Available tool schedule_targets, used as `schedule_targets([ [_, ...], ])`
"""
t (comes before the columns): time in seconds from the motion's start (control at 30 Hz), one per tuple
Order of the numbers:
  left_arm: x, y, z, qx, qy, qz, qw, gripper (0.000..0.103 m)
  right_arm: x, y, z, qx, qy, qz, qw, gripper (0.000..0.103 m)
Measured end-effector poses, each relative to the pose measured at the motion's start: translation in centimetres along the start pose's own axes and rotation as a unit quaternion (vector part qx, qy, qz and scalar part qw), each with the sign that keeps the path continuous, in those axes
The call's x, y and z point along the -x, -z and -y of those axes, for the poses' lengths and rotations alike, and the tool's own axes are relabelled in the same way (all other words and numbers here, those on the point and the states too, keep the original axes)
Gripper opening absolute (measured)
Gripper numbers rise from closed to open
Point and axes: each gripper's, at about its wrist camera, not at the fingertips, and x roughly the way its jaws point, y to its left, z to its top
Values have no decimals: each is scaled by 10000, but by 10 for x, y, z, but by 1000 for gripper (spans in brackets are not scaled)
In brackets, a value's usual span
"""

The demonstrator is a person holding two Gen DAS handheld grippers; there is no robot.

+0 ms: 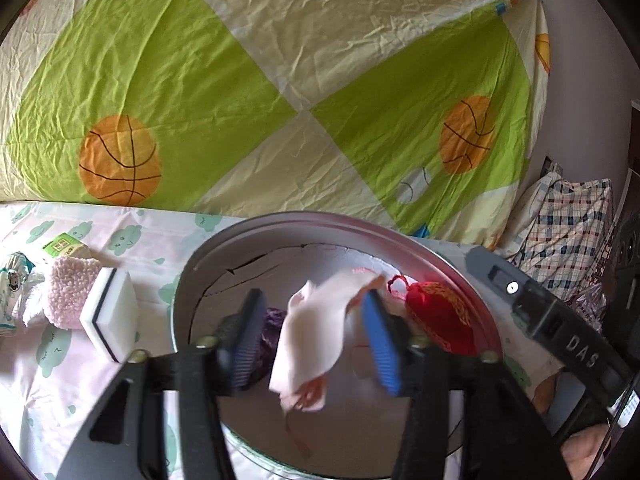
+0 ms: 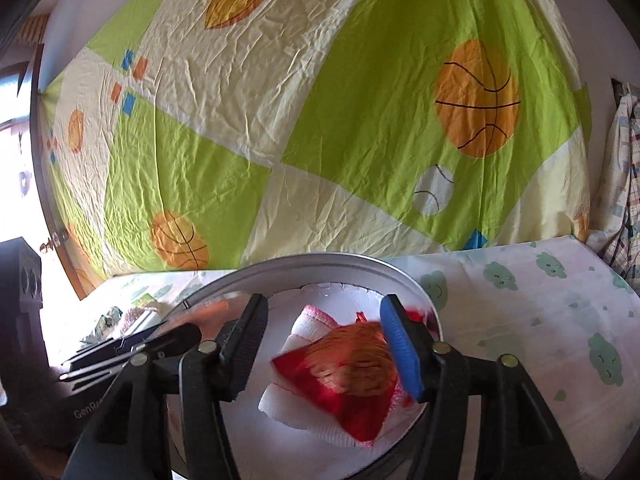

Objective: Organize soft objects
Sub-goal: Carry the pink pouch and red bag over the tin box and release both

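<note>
A round metal tin (image 1: pixel 256 232) stands on the bed. In the left wrist view my left gripper (image 1: pixel 312 340) is open over the tin, and a pale pink cloth piece (image 1: pixel 312 344) hangs blurred between its fingers, touching the blue pad (image 1: pixel 382 344). A red embroidered pouch (image 1: pixel 440 316) and a purple item (image 1: pixel 272 320) lie in the tin. In the right wrist view my right gripper (image 2: pixel 324 344) is open over the tin (image 2: pixel 320 260), above the red pouch (image 2: pixel 348 376), which lies on a white towel with a pink edge (image 2: pixel 304 324).
Left of the tin lie a white sponge with a black stripe (image 1: pixel 110 312), a fluffy pink item (image 1: pixel 70 292), a small green carton (image 1: pixel 64 246) and a patterned packet (image 1: pixel 12 280). A basketball-print quilt (image 1: pixel 280 80) rises behind. A checked pillow (image 1: pixel 568 232) lies at right.
</note>
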Motion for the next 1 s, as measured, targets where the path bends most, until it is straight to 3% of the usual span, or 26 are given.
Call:
schedule_targets([
  [0.17,26,-5,-6,0,-46,641,9979,103,34,-8,18,-366,432,964,9937,66],
  [0.27,32,-4,-13,42,-182,757,9970,102,46,-7,15,-365,614,1396,9876,67],
  [0.37,34,-2,-23,151,-437,736,9962,102,48,-7,5,-89,899,1497,9846,80],
  [0.47,35,-1,-33,281,-686,757,9944,102,50,-6,-1,87,1192,1571,9803,81],
  [0.67,36,5,-41,158,-1229,848,9887,102,56,-3,16,-491,1576,1649,9724,82],
  [0.87,39,8,-44,-24,-1390,903,9862,102,56,5,24,-1053,1829,1534,9654,82],
  [1.0,42,10,-51,-152,-1453,900,9852,102,59,11,17,-1016,2041,1581,9608,82],
])
